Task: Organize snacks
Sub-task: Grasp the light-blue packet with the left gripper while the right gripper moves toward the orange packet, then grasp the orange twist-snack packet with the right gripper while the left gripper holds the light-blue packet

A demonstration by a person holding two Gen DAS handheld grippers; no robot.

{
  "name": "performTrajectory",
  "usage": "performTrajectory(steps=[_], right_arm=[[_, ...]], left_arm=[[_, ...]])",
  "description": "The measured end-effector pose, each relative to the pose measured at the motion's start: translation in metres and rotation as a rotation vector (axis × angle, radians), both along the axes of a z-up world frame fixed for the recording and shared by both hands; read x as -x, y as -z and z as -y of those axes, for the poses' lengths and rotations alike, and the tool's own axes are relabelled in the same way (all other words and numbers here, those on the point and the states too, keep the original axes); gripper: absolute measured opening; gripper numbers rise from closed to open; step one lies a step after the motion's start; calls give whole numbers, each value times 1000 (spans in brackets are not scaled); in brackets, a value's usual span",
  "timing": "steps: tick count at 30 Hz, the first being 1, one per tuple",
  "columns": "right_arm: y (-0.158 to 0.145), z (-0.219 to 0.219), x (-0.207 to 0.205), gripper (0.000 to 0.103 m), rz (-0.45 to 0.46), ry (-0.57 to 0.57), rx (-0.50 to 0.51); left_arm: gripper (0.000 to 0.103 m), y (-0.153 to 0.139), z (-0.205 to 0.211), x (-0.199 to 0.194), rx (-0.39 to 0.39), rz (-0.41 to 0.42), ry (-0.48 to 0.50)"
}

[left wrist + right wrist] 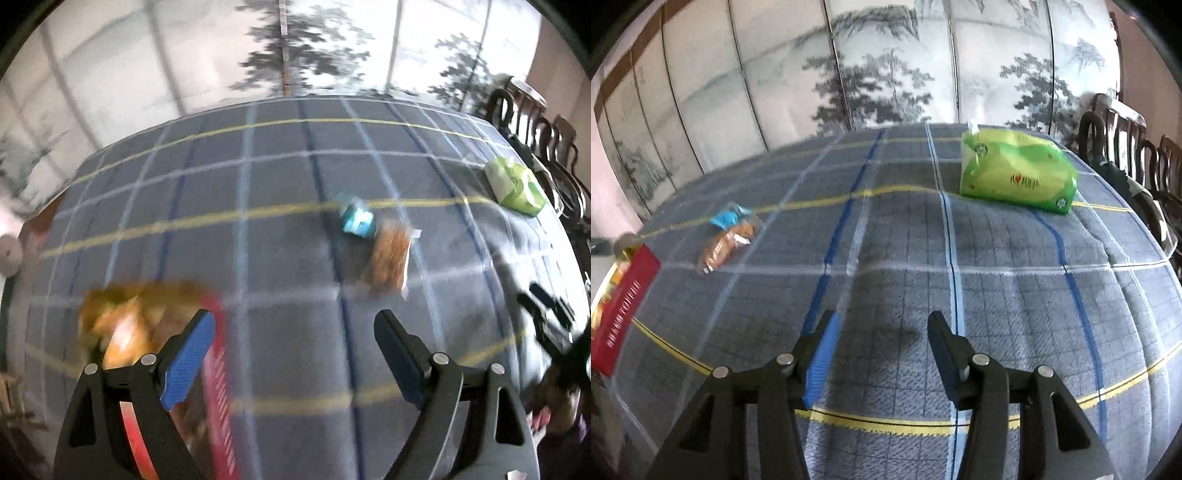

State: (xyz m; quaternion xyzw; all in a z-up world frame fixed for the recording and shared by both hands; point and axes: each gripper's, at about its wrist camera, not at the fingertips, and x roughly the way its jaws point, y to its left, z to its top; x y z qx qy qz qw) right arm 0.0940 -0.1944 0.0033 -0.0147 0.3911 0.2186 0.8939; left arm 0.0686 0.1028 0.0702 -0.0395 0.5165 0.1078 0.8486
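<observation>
Hovering over the plaid tablecloth (997, 295), the right gripper (882, 328) has its jaws apart with nothing but cloth between them. The left gripper (293, 325) is spread wide as well, empty, its blue-padded finger just in front of the red snack box (218, 387). That box sits at the table's near left edge; blur hides its contents, only orange and yellow shapes show. Farther out lie a clear packet of brown biscuits (726, 245) and, touching its far end, a small blue wrapped snack (728, 217). A green tissue pack (1015, 171) sits far right, before a painted folding screen (886, 62).
</observation>
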Motion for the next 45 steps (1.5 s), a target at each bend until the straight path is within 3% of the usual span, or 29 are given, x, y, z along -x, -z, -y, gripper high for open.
performTrajectory(steps=[4, 8, 15, 17, 18, 19, 22, 26, 33, 36, 40, 45], right_arm=[[1, 1, 2, 53, -19, -11, -31], [2, 6, 2, 53, -27, -24, -74], [2, 11, 4, 53, -31, -42, -130], [2, 11, 3, 53, -34, -49, -139], [2, 12, 2, 53, -35, -48, -142], [2, 12, 1, 53, -37, -44, -148], [3, 16, -1, 53, -43, -30, -162], [3, 15, 1, 53, -38, -28, -153], [2, 0, 1, 53, -39, -27, -85], [-2, -23, 5, 53, -99, -82, -157], [-17, -86, 9, 54, -116, -177, -194], [-15, -157, -8, 56, -189, -148, -189]], left_arm=[[86, 17, 5, -74, 29, -29, 57], [85, 42, 2, -119, 59, -85, 58], [82, 77, -1, -156, 54, -178, 54], [66, 86, 1, -160, 60, -210, 50], [49, 93, 2, -161, 78, -230, 49], [25, 91, 4, -159, 80, -205, 36], [24, 93, 4, -157, 88, -199, 6], [24, 80, 1, -120, 145, -137, -68], [24, 51, 1, -14, 283, -53, -172], [24, 35, 5, 31, 275, -21, -183], [24, 15, 8, 73, 242, 18, -206], [24, -3, -10, 114, 225, 70, -270]])
